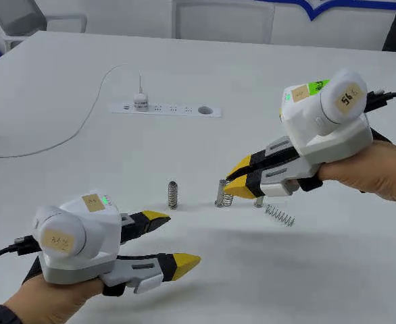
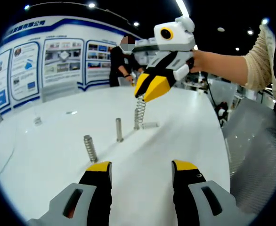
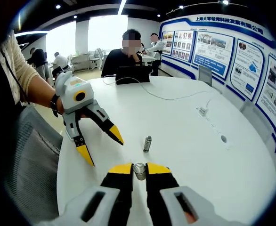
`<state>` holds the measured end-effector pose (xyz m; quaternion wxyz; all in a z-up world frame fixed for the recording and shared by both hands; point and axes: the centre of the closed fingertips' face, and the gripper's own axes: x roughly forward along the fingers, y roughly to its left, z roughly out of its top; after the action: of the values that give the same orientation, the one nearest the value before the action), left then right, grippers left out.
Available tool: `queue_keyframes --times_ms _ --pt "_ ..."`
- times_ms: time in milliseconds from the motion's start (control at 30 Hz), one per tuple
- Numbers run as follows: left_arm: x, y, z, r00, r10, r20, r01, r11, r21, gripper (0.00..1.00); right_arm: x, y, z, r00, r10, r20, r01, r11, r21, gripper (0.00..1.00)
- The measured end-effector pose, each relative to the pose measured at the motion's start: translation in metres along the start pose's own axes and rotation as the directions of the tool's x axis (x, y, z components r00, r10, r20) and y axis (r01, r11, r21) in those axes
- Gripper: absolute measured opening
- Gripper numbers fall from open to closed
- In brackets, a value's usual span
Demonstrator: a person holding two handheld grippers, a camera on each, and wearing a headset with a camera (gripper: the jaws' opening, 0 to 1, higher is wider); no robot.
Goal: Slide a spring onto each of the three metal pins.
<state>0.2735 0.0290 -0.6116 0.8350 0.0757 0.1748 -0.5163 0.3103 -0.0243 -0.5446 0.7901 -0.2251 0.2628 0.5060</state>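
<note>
The right gripper (image 3: 139, 167) is clamping a spring (image 2: 139, 109) upright, seemingly for threading a bare pin (image 2: 119, 129) (the left gripper (image 2: 142, 165) is hovering agape).

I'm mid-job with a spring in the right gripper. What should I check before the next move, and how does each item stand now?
1. Right gripper shut on the spring: ok.
2. Spring lined up over the bare pin: not ok, it hangs beside the pin, not above it.
3. First pin loaded: ok, coils sit around it.
4. Spare spring within reach: ok, it lies on the table near the right gripper.
5. Left gripper open and clear of the pins: ok.
6. Third pin bare and upright: cannot tell, the right gripper covers most of it.
</note>
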Motion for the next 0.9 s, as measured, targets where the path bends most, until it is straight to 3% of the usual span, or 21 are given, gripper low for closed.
queue_keyframes --times_ms 900 --pt "-0.011 0.009 -0.004 0.9992 0.038 0.006 -0.038 0.999 -0.029 0.57 0.005 -0.040 0.008 0.9973 -0.073 0.012 0.071 0.992 0.103 0.11"
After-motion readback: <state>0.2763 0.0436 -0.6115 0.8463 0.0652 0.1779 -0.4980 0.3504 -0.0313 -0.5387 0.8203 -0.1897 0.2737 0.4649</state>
